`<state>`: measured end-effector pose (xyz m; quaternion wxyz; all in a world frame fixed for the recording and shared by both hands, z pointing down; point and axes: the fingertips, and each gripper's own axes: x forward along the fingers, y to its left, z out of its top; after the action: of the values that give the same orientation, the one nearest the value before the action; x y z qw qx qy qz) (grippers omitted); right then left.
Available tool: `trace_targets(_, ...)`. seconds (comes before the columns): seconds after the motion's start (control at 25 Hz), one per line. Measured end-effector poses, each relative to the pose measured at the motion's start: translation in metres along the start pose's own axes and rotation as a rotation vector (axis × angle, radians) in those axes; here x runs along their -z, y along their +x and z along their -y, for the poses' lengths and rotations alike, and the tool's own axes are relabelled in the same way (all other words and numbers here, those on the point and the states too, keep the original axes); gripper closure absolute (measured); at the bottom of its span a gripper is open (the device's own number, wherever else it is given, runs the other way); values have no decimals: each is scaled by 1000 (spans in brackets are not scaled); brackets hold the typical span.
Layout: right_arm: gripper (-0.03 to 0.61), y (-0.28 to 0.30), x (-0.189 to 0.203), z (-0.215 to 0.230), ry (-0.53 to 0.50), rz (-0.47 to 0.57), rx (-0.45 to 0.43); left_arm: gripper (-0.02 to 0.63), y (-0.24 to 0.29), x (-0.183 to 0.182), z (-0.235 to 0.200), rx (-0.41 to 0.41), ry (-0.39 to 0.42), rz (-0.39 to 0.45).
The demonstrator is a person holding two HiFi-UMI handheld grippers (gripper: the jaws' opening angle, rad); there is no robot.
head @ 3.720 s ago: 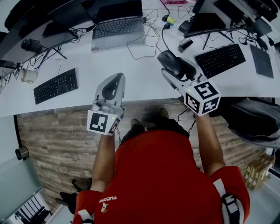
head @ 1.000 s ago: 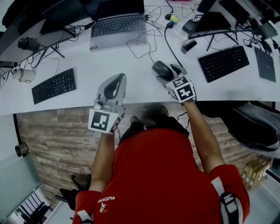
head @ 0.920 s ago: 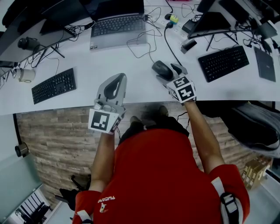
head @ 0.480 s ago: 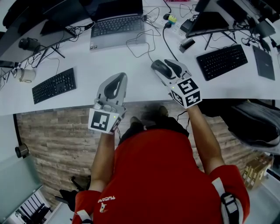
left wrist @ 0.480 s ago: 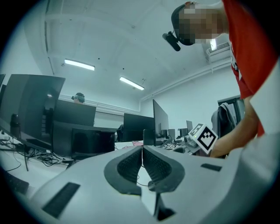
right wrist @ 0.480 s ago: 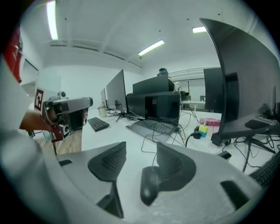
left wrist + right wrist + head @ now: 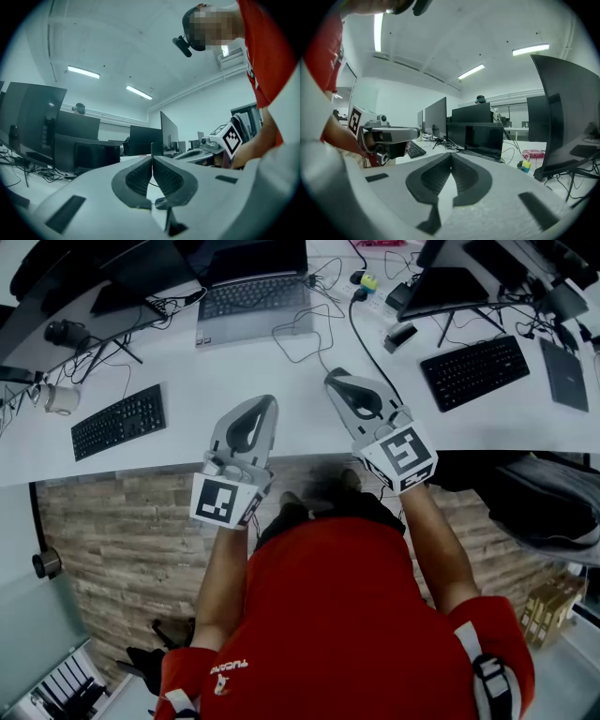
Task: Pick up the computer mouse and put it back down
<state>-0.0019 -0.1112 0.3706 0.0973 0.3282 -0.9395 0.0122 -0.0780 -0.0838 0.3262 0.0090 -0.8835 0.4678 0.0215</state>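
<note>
The computer mouse does not show in any view; in the head view my right gripper (image 7: pixel 336 377) hangs over the spot on the white desk (image 7: pixel 281 418) where it lay. Its black cable (image 7: pixel 353 329) runs down from the power strip to that spot. The right gripper is raised and shut; its jaws have just been closing, with nothing between them (image 7: pixel 451 155). My left gripper (image 7: pixel 265 401) hovers at the desk's near edge, level, its pads pressed together and empty (image 7: pixel 152 157).
A black keyboard (image 7: pixel 118 421) lies left, another (image 7: pixel 471 371) right, and a laptop (image 7: pixel 251 296) sits at the back. Monitors (image 7: pixel 448 287) and loose cables (image 7: pixel 300 329) crowd the far side. A mug (image 7: pixel 58 399) stands far left.
The right gripper let go of the mouse, rose and drew back toward the person, and its jaws closed empty. The left gripper stayed almost still.
</note>
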Motion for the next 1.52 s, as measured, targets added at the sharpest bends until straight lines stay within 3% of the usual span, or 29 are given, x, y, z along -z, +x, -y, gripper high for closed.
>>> trace_targets(0.52,575,-13,-38,-39,-14,143,-48,603,-9,-13,11,18,0,37)
trace_targets(1.52,575,-19,-39,-52,-10,155,-33,603,-18,-15,16,32,-11,52)
